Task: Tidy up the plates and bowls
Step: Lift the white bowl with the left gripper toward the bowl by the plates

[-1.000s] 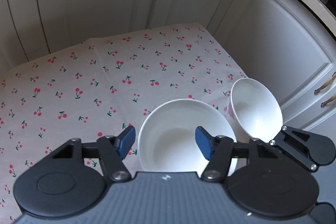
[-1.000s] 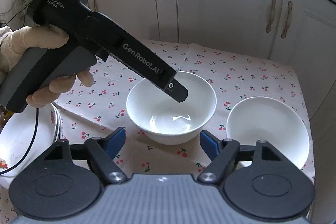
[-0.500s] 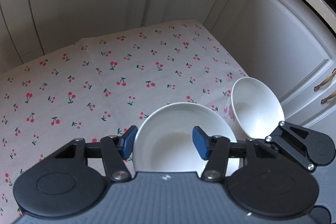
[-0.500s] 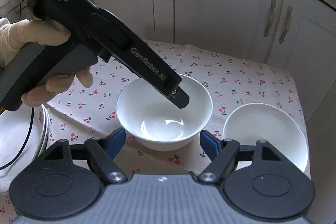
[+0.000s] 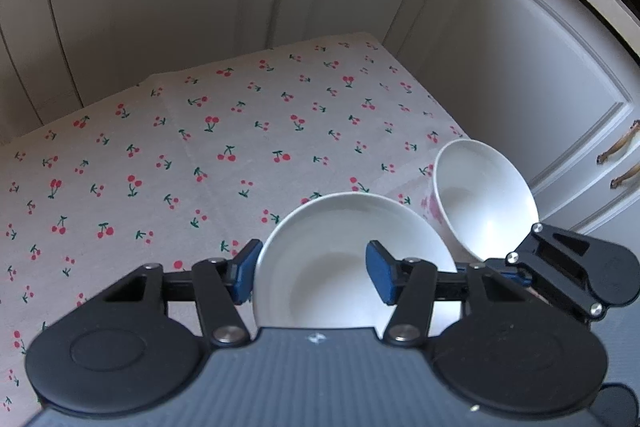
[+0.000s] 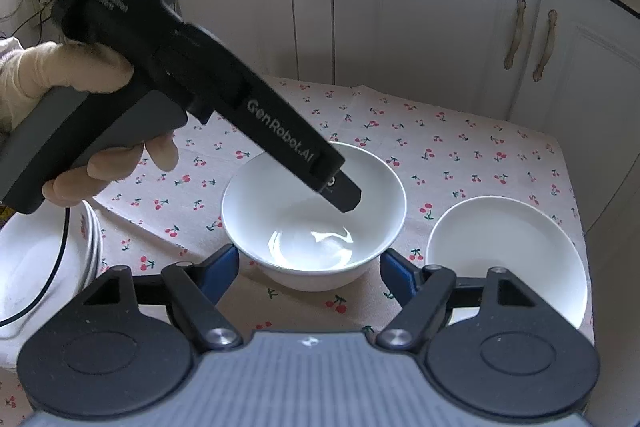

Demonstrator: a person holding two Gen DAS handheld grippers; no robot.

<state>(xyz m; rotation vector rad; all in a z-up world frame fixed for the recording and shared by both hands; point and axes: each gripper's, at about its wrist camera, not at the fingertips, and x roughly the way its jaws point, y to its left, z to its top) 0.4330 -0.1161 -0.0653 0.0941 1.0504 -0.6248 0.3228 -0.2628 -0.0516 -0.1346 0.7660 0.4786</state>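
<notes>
The left gripper (image 5: 312, 275) is wide open, one blue pad either side of the rim of a white bowl (image 5: 348, 259); contact cannot be determined. This bowl stands on the cherry-print cloth (image 5: 200, 147). The right gripper (image 6: 310, 273) is wide open and empty, just in front of it. A second bowl (image 6: 508, 255) sits beside, to the right. Stacked plates (image 6: 36, 263) lie at left.

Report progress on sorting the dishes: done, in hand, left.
Done: a stack of plates sits at the cloth's left edge. In hand: nothing gripped yet; the left gripper hangs open with its jaws astride the middle bowl's rim, and the right gripper is open before it. Left: that bowl and the right bowl, both loose and unstacked.
</notes>
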